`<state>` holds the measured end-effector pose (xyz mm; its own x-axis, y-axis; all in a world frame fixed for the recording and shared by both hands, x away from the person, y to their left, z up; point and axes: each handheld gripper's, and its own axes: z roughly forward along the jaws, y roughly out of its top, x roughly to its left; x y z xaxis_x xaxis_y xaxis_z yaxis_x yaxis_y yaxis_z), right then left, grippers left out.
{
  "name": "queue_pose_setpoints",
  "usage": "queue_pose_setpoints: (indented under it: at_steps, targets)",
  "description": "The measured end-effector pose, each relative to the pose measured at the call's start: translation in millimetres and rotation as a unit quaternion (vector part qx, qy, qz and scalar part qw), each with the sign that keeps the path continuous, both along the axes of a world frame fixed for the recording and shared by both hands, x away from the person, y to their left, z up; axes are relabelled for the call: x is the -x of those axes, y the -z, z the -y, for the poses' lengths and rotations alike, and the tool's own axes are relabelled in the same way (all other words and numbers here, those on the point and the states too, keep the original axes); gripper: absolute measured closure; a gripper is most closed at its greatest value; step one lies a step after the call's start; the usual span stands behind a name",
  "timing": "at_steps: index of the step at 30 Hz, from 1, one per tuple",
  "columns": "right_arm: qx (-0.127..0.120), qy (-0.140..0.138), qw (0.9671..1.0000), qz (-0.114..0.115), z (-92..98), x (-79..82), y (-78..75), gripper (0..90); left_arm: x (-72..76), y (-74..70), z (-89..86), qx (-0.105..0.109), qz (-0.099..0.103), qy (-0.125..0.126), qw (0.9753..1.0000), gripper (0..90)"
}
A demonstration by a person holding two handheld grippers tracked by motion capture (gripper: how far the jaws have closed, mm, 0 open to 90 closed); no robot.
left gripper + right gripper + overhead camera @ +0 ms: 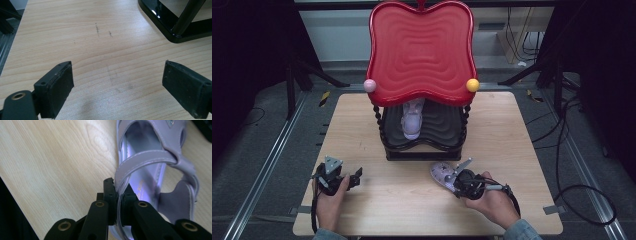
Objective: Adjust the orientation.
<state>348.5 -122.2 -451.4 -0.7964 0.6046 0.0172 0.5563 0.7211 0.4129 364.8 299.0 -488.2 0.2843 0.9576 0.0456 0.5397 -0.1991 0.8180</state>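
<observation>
Right claw (119, 195) pinches one of two lilac sandals (152, 170).

Both grippers black. Left gripper (343, 176): grey three-cornered plate on top, thick square jaws with small screw holes, brass-ringed hole at base. Right gripper (451, 176): black cable trailing, brass-ringed pivots on linkage arms. Blue denim cuffs at both wrists.

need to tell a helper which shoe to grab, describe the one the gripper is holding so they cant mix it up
Start at the two-tier stand with the red wavy top at the back of the wooden table. In front of its black base, toward the right, a lilac strappy sandal lies on the tabletop, the right gripper shut on its strap. Its twin stands on the stand's lower shelf instead.
</observation>
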Motion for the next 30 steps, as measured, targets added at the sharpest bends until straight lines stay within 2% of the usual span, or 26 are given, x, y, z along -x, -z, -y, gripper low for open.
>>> queue_pose_setpoints:
  at_steps: [5, 11, 18, 21, 24, 30]
  targets:
    - [-0.053, 0.007, 0.9986, 0.004, 3.9, 1.3, -6.9, 86.6, -0.2, 0.0, -0.1, -0.001, 0.000, 0.000, 1.0000, 9.1]
    - [-0.108, 0.004, 0.9939, 0.024, 4.2, 6.6, -21.0, 86.6, -1.0, 1.1, 0.3, 0.000, -0.003, 0.002, 1.0000, 7.8]
    - [-0.166, 0.011, 0.9846, 0.053, 0.6, 19.5, -41.4, 86.6, -0.7, 1.9, 0.1, 0.001, -0.005, 0.001, 1.0000, 6.7]
    - [-0.189, 0.017, 0.9798, 0.065, 0.4, 25.6, -45.3, 86.6, -0.7, 2.2, -0.1, 0.000, -0.004, -0.001, 1.0000, 6.7]
    - [-0.203, 0.022, 0.9761, 0.075, 1.2, 28.3, -47.5, 86.6, -1.0, 3.1, 0.5, 0.002, -0.003, -0.003, 1.0000, 6.5]
    - [-0.232, 0.033, 0.9689, 0.080, 5.8, 26.6, -54.7, 86.5, -1.5, 4.1, 1.9, 0.001, -0.004, -0.003, 1.0000, 6.0]
